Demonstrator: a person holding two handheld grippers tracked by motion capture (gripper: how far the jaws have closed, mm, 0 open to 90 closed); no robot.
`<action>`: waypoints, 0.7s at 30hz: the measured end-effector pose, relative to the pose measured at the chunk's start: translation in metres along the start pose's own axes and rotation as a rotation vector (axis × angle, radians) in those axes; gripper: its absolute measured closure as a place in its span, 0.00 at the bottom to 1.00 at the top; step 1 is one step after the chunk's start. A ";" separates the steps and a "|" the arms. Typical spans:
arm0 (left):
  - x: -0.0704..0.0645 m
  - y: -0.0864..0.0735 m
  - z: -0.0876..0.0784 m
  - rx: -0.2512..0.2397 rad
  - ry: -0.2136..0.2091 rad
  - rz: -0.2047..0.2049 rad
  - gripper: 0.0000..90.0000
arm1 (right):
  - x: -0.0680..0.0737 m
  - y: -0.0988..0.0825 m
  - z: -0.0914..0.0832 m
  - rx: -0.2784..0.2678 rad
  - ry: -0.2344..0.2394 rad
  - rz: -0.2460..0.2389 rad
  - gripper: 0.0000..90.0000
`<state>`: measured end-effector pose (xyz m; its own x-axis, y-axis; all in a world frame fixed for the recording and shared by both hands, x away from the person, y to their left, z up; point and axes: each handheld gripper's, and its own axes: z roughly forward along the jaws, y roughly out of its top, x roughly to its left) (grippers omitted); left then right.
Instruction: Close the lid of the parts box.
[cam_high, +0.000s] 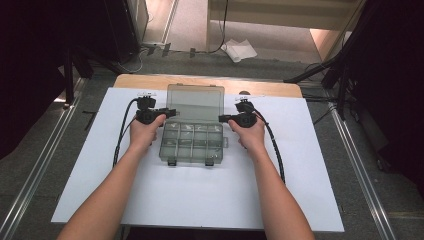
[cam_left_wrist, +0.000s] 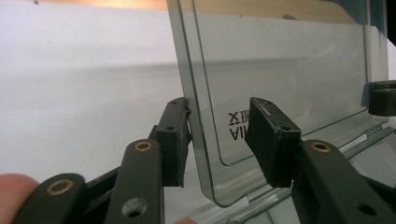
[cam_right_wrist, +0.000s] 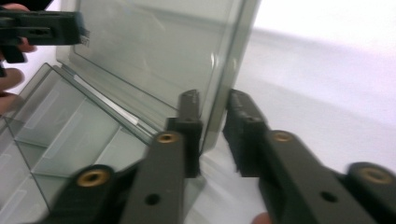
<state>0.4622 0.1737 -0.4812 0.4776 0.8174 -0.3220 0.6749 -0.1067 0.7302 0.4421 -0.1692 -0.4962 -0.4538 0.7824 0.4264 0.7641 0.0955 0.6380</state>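
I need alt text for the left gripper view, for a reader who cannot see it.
The left gripper has its two black jaws on either side of the raised clear lid of a plastic box, near the lid's lower corner. One pad lies against the lid's edge; the other stands apart. Behind is a white table.

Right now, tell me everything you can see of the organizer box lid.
The lid is smoky-clear plastic with a raised rim and rounded corners, hinged open and standing up behind the box's divided tray. The left gripper straddles one side edge, one pad touching, the other apart. The right gripper brackets the opposite edge, not visibly clamped.
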 end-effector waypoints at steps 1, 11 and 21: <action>0.000 0.000 -0.001 -0.011 0.001 -0.001 0.68 | 0.001 -0.001 -0.001 -0.008 -0.006 -0.002 0.90; 0.004 -0.003 -0.014 -0.041 -0.032 -0.005 0.84 | 0.011 -0.004 -0.003 -0.044 -0.066 -0.049 0.92; 0.003 -0.005 -0.021 -0.047 0.002 0.028 0.93 | 0.014 -0.003 -0.003 -0.053 -0.097 -0.052 0.92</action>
<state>0.4484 0.1884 -0.4736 0.4949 0.8155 -0.3001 0.6340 -0.1026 0.7665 0.4317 -0.1598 -0.4906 -0.4439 0.8335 0.3291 0.7142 0.1073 0.6916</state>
